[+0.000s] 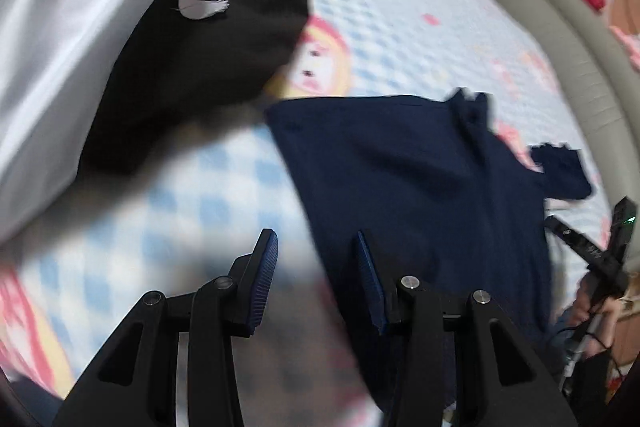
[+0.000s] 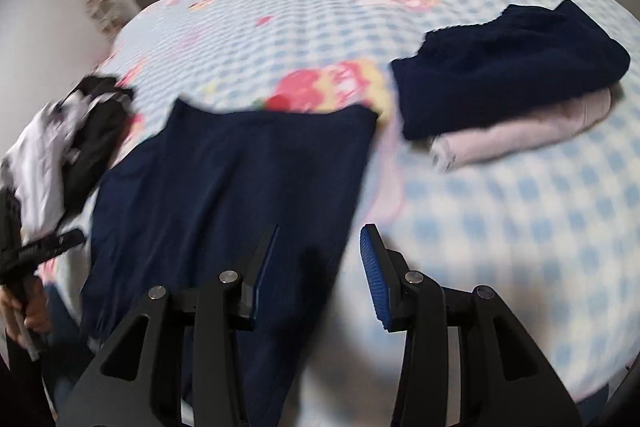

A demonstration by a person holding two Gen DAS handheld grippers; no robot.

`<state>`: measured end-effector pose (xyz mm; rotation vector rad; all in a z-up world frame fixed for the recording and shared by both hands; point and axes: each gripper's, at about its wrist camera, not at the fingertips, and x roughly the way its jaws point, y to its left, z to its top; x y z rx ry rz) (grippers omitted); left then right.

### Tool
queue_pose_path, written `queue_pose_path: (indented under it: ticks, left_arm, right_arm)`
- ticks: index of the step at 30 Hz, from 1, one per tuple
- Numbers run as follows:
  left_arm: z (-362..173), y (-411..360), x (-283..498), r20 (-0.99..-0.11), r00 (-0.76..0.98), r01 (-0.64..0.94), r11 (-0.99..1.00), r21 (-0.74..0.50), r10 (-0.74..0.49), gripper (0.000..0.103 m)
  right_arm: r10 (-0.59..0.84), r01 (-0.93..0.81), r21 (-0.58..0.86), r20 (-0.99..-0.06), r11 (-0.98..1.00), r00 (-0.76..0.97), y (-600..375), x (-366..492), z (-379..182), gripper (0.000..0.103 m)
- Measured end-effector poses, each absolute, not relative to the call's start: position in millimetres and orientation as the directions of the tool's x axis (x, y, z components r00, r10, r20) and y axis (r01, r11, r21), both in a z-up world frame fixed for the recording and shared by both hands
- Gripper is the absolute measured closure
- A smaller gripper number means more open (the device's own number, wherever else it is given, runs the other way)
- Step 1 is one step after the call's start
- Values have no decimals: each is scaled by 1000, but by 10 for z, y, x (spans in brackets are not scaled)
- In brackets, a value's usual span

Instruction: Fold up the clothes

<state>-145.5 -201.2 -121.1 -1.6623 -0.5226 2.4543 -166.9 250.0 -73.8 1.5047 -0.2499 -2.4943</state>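
Your bed [image 2: 500,227] filled both views, covered in a blue-and-white checked sheet with pink cartoon prints. A grey padded edge [image 1: 580,75] ran along its far side in the left wrist view.

The navy garment [image 2: 240,187] was spread flat on the bed in front of you, one straight edge away from you, the near part running down past your tongs. In the left wrist view the same garment [image 1: 400,179] showed a bunched bit sticking out at its right side.

At your left sat an unfolded heap: white cloth [image 1: 72,27] with a black garment [image 1: 208,47] lying against it, the black one close to the navy garment's corner.

On the right side of the bed, well apart from the navy garment, a dark navy folded piece [image 2: 512,67] sat on top of a pale pink folded piece [image 2: 520,135].

Your left tongs [image 1: 316,267] were apart, nothing between the pads, hovering over the navy garment's left edge and the bare sheet. Your right tongs [image 2: 320,259] were also apart and empty, over the garment's right edge. Whether either touched the cloth, couldn't tell; frames were motion-blurred.

Your hand [image 2: 32,311] on the left handle showed at the edge of the right wrist view.
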Motion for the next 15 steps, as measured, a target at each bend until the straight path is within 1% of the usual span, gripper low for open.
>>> queue_pose_path:
  ticks: [1,2,3,4,5,6,7,8,9,11,12,13,15]
  left_arm:
    - [-1209,-2043,-1500,-869,-389,83,-927,-365,307,61]
    - [-1200,-2080,-1535,-858,-406,88,-921,-378,314,60]
    - [-1192,-2117,-1569,-848,-423,93,-915,-392,320,56]
    - [-1220,-2138,-1614,-837,-433,99,-905,-413,334,54]
    - [-1248,-2159,-1658,-826,-444,106,-895,-434,348,54]
    - [-1279,-2154,-1694,-823,-446,118,-888,-444,352,56]
    - [-1316,-2161,-1723,-821,-446,127,-883,-453,357,56]
    - [-1320,-2136,-1738,-815,-452,121,-881,-457,362,56]
    - [-1323,-2110,-1754,-810,-458,114,-879,-462,366,56]
    - [-1301,-2051,-1779,-808,-466,82,-892,-445,360,56]
    - [-1286,-2017,-1790,-807,-469,61,-898,-435,359,58]
    - [-1267,-1979,-1796,-807,-474,44,-906,-422,353,64]
    - [-1229,-1919,-1863,-809,-474,24,-913,-407,347,71]
  right_arm:
    - [-282,87,273,-850,-958,-445,2512,-1759,-777,60]
    - [-295,78,291,-850,-954,-437,2522,-1847,-815,55]
    - [-308,68,309,-849,-949,-429,2533,-1936,-852,53]
    - [-313,61,318,-848,-946,-427,2541,-2016,-891,48]
    - [-317,53,327,-847,-944,-426,2548,-2095,-930,47]
    - [-330,53,340,-847,-939,-416,2550,-2162,-991,47]
    - [-328,47,339,-852,-940,-409,2552,-2200,-1042,50]
    - [-323,39,336,-856,-941,-403,2555,-2234,-1092,61]
    - [-318,31,333,-861,-942,-397,2558,-2268,-1142,67]
    - [-319,49,330,-851,-943,-417,2583,-2236,-1087,90]
    - [-325,60,332,-841,-941,-434,2611,-2212,-1028,93]
    - [-319,78,317,-845,-945,-429,2611,-2206,-994,97]
    - [-276,134,242,-865,-961,-419,2556,-2206,-930,99]
